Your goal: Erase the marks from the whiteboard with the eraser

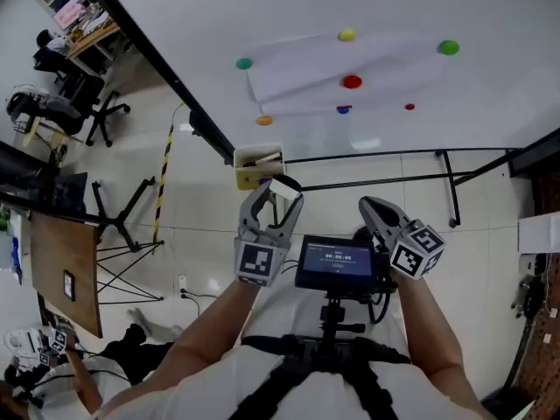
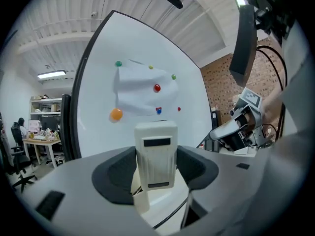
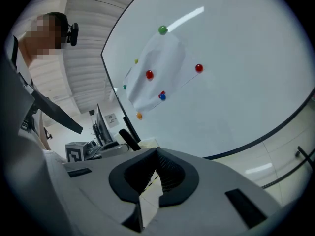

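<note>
**While left claw (image 2: 157, 173) clamps eraser (image 2: 156, 146), right claw (image 3: 156, 154) shuts on nothing**

Both claws hang short of the whiteboard (image 1: 262, 7). The white eraser stands upright between the left jaws, pinched at both sides. Right jaws meet at their tips, empty. A paper sheet (image 1: 337, 70) sits on the board under coloured magnets (image 1: 352, 81).

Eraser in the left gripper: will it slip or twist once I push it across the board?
Probably stiff: the eraser looks like a hard ribbed plastic block. It sticks out beyond the fingers of the left gripper, so sideways drag may twist it.
</note>
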Motion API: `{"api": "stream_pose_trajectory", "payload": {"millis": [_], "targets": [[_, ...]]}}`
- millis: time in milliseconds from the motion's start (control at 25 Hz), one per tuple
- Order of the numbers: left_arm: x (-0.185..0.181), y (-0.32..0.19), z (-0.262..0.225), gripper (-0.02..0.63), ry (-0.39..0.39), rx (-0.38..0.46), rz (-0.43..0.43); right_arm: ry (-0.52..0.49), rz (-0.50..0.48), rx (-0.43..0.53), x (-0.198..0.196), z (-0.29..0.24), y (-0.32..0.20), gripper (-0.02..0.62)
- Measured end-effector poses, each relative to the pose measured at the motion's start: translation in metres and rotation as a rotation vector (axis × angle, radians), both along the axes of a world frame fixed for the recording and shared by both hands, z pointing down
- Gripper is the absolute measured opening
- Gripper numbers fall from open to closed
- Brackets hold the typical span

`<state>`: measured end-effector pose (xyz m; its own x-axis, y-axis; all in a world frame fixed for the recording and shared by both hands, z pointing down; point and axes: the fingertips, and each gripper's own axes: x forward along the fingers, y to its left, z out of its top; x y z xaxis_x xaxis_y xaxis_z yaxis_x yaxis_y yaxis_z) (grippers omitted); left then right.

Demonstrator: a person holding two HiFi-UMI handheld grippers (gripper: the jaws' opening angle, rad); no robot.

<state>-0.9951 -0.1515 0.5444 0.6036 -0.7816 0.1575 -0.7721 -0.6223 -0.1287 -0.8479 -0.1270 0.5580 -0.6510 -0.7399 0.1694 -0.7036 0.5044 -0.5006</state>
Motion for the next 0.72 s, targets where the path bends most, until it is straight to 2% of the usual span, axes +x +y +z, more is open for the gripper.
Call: {"api": "stream_pose_trajectory", "payload": {"millis": [200, 360, 560, 720], "targets": [[0.086, 0.0, 0.008, 0.261, -0.009, -0.016, 0.125, -0.019, 0.081, 0.011, 0.072, 0.006, 0.001, 0.015], [0.121, 0.01, 0.008, 0.262, -0.006, -0.051, 0.205, -0.025, 0.148, 0.02, 0.101, -0.002, 0.012, 0.015], [0.189, 0.029, 0.015, 0.262, -0.015, -0.079, 0.319, -0.025, 0.253, 0.023, 0.167, -0.005, 0.044, 0.015], [0.257, 0.052, 0.011, 0.262, 0.0, -0.111, 0.424, -0.021, 0.36, -0.016, 0.233, 0.005, 0.085, 0.015]]}}
